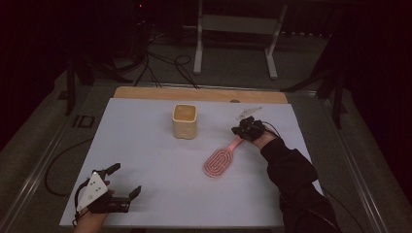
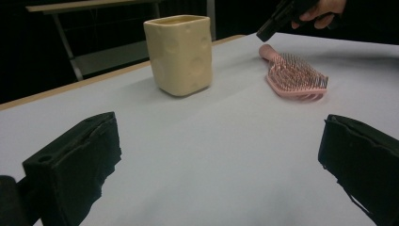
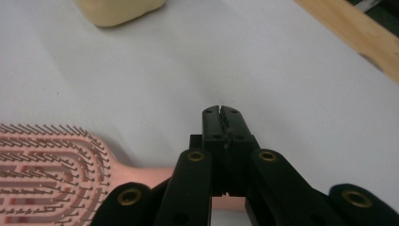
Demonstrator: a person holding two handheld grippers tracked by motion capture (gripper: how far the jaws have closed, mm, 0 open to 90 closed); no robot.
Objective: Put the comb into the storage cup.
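The right gripper (image 1: 241, 131), a black two-jaw tool held in the person's right hand (image 1: 265, 140), sits at the far right of the white table cover (image 1: 145, 145), and in the right gripper view (image 3: 220, 113) its jaws are pressed flat together with no gap showing between them. They are clenched above the handle of the pink oval plastic hairbrush with fine bristles (image 3: 51, 165); the handle passes beneath the jaws, and whether the pads pinch it cannot be told, since the tips meet on each other above it. In the high view the hairbrush (image 1: 221, 160) lies flat on the cover, bristles up, its handle running up and to the right to the gripper's tip and its head pointing toward the near edge.

Beyond the brush head, toward the middle of the far side, stands a cream-yellow squarish ceramic cup with dimpled walls (image 1: 185, 121), upright and well apart from the brush.

At the near left corner the left gripper (image 1: 124, 182), with a grey three-cornered plate on top, rests in the person's left hand (image 1: 92, 218) with its jaws spread wide. In the left gripper view (image 2: 221, 160) bare white cover lies between the two black jaws, and the cup (image 2: 180, 54) and brush (image 2: 294, 75) stand farther off
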